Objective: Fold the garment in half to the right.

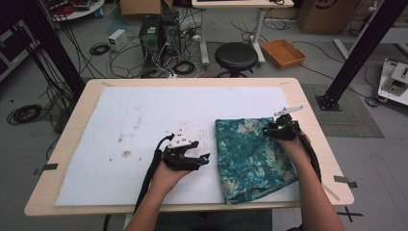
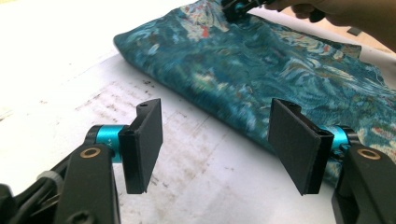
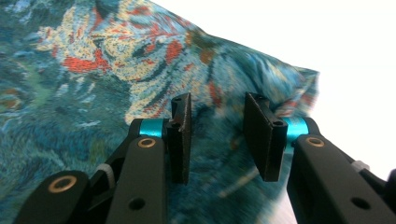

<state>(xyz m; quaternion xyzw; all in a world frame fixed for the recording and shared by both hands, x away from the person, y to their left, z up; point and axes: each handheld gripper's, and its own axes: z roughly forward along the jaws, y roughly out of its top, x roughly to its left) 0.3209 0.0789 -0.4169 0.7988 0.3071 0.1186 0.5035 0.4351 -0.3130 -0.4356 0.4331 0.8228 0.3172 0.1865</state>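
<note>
Jaws of both grippers parted, empty, over folded teal cloth (image 1: 250, 156) on white-covered table (image 1: 144, 125), cable-strewn floor (image 1: 110, 53) behind.

The left gripper (image 1: 204, 159) hovers low with jaws wide (nothing between them), the right gripper (image 1: 267, 130) part-open.

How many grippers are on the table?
2. The left gripper hovers over the white mat, beside the cloth. The right gripper is over the cloth's far edge.

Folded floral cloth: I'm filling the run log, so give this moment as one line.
folded floral cloth flat on white mat | right gripper over its far corner, open | left gripper beside it, open
</note>
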